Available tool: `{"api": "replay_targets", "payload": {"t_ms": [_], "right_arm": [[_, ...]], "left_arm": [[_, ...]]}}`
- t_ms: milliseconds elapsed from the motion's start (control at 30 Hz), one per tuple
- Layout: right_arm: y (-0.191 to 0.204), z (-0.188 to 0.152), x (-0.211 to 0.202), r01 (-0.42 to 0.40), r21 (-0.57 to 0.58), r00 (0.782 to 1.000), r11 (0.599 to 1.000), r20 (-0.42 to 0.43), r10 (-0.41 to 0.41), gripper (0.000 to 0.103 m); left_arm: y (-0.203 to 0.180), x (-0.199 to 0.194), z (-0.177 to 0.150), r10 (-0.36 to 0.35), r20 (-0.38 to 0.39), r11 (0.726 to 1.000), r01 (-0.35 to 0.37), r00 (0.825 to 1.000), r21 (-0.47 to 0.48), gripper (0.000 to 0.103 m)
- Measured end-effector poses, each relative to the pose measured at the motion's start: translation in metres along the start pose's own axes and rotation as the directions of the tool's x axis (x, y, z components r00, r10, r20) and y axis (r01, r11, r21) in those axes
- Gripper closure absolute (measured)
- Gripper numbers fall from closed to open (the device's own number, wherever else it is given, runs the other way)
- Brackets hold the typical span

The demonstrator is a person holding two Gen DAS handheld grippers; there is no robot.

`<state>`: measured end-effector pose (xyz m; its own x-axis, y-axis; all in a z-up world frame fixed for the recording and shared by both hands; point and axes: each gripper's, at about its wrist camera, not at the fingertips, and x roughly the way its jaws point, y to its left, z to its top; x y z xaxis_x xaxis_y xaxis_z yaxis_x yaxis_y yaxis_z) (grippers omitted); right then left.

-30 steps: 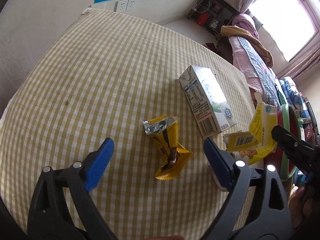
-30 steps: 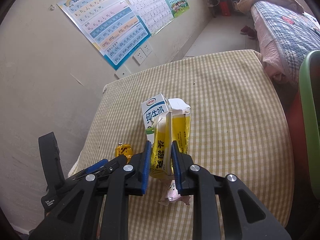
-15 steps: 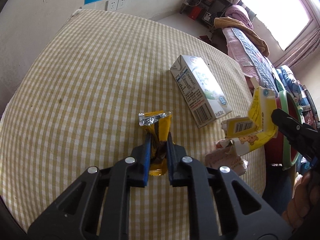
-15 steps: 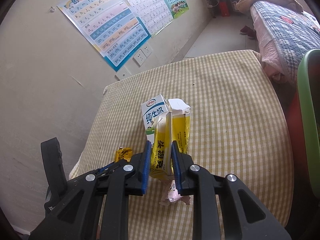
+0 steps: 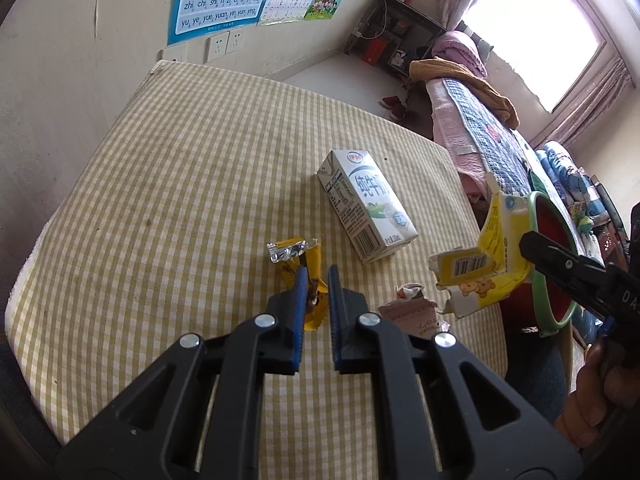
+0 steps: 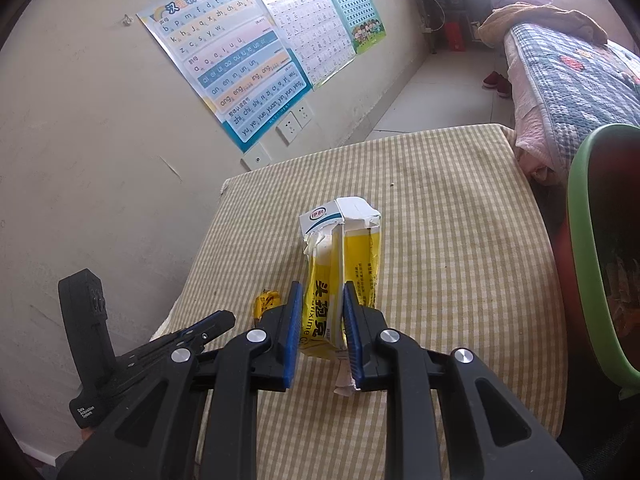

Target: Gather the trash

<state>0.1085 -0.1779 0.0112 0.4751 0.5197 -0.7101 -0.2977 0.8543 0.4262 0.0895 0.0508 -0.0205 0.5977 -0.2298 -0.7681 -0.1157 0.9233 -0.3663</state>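
The left gripper (image 5: pixel 316 280), a black plastic clamp with blue pads, fills the lower middle of its own view, angled down, its jaws closed tight on a yellow snack wrapper (image 5: pixel 298 258) with only a narrow slit between the pads. In the right wrist view it shows side-on at the lower left. The right gripper (image 6: pixel 320 304), the same black-and-blue build, occupies the lower centre of its view, its jaws clamped on a torn yellow cardboard box (image 6: pixel 340 276). In the left wrist view its black arm reaches in from the right edge, with the person's hand (image 5: pixel 600 396) wrapped round the handle at the lower right.
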Motion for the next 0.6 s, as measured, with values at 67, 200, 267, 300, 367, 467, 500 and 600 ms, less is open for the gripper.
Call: {"api": "replay_targets", "payload": {"t_ms": [67,200,267,300,367,467,500,600], "right_arm": [[0.001,-0.003,-0.006,0.003,-0.002,1.000,1.000,0.006,-0.003,0.083],[0.002,-0.007,-0.018,0.011,-0.004,1.000,1.000,0.023,-0.011,0.083],[0.001,-0.008,-0.024,0.016,-0.004,0.999,1.000,0.034,-0.016,0.083],[0.001,-0.009,-0.028,0.018,-0.004,0.999,1.000,0.039,-0.018,0.083],[0.000,-0.009,-0.033,0.021,-0.003,0.999,1.000,0.049,-0.021,0.083],[-0.002,-0.009,-0.040,0.027,0.004,0.998,1.000,0.064,-0.027,0.083],[-0.004,-0.008,-0.042,0.029,0.005,0.997,1.000,0.070,-0.029,0.083],[-0.008,-0.007,-0.048,0.037,0.013,0.996,0.999,0.086,-0.038,0.083]], "left_arm": [[-0.003,-0.006,0.001,-0.003,0.014,1.000,0.003,1.000,0.001,0.093],[-0.007,-0.019,0.002,-0.013,0.040,1.000,0.013,0.999,0.000,0.093],[-0.010,-0.025,0.003,-0.018,0.052,1.000,0.018,0.998,0.003,0.093],[-0.011,-0.027,0.004,-0.021,0.057,1.000,0.021,0.998,0.006,0.093],[-0.012,-0.032,0.004,-0.024,0.067,1.000,0.024,0.997,0.009,0.093],[-0.015,-0.037,0.004,-0.028,0.072,1.000,0.027,0.997,0.012,0.093],[-0.016,-0.038,0.004,-0.028,0.074,1.000,0.028,0.997,0.012,0.093],[-0.019,-0.041,0.004,-0.032,0.080,0.999,0.031,0.996,0.016,0.093]]}}
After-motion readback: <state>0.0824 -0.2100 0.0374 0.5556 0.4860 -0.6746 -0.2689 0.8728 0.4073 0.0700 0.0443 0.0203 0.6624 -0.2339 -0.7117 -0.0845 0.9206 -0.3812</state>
